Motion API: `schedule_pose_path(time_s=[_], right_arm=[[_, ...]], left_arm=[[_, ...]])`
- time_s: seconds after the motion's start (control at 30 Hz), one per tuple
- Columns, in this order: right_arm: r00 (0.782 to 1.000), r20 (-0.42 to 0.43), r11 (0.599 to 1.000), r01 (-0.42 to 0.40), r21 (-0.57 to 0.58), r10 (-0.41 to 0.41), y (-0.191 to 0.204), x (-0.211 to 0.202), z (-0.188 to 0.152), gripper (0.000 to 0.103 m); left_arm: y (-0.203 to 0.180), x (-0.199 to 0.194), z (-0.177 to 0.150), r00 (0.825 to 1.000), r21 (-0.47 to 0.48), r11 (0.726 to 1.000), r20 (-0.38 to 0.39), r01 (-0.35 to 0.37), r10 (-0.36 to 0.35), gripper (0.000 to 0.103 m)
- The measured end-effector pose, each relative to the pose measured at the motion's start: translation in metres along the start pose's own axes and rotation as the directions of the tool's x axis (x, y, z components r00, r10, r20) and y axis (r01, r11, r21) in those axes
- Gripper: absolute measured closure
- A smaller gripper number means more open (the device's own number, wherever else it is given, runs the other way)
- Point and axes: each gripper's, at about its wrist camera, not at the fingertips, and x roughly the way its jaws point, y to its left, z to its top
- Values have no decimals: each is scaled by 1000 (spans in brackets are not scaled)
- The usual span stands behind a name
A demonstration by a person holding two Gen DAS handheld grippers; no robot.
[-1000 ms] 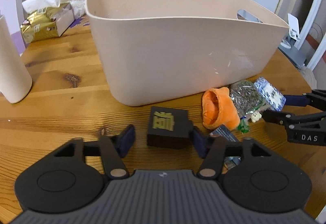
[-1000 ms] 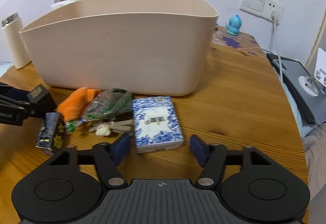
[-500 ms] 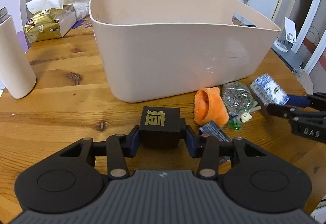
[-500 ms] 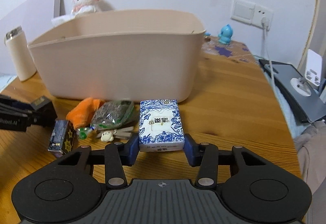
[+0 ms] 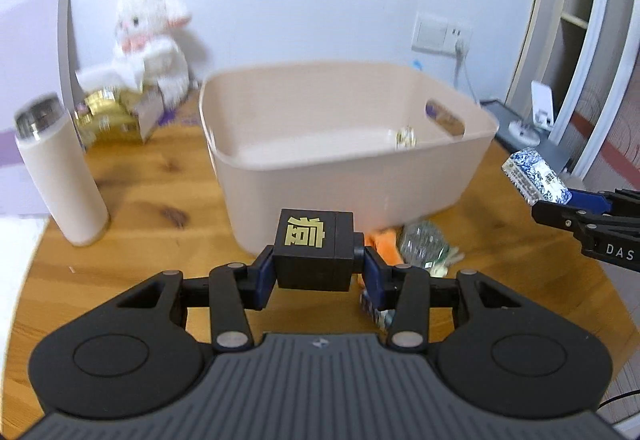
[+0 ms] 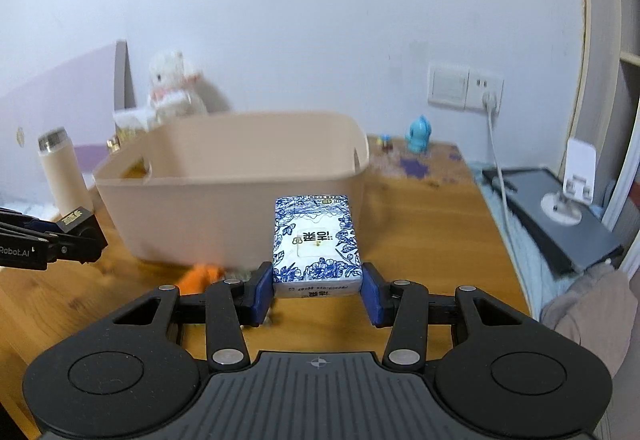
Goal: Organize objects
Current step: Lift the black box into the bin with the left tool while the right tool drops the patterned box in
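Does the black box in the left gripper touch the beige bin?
Apart. In the left wrist view, the black box is held lifted by the left gripper, short of the beige bin.

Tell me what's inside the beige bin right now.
Inside the beige bin, one small gold-and-white item lies near the handle-hole end. The near wall covers the floor along the front, so that strip can't be checked.

Wooden desk (image 5: 136, 200) holds a beige bin (image 5: 340, 176) mid-desk, white bottle (image 5: 60, 176) by the left edge, plush bunny (image 5: 150, 44) and gold box (image 5: 112, 116) at the back.
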Motion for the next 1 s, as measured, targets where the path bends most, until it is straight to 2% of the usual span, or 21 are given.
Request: schedule_pose_path(time_s=[0.3,0.5,0.63,0.8,0.9,1.0], right_arm=[[991,132,1000,-9,26,6,3,-15,29,60],[979,203,1000,-15,25,10,11,-3,54,60],[978,209,999,-23,22,18,16,14,68,60],[980,200,1000,-19,8,17,23,41,80,60],[985,173,1000,-22,-2,22,30,59,84,60],[991,133,999,-20,-30,24,39,77,86,60]], left_arm=[[1,-24,36,993,21,999,110,-37,34,56],[0,-9,63,983,-8,997,166,-81,81,56],[-3,18,78,984,-19,995,146,-100,101,56],[-4,64,86,986,-24,989,79,-146,148,56],[-2,87,87,982,-14,983,37,-182,183,56],[2,106,85,982,-20,982,-20,-187,187,56]])
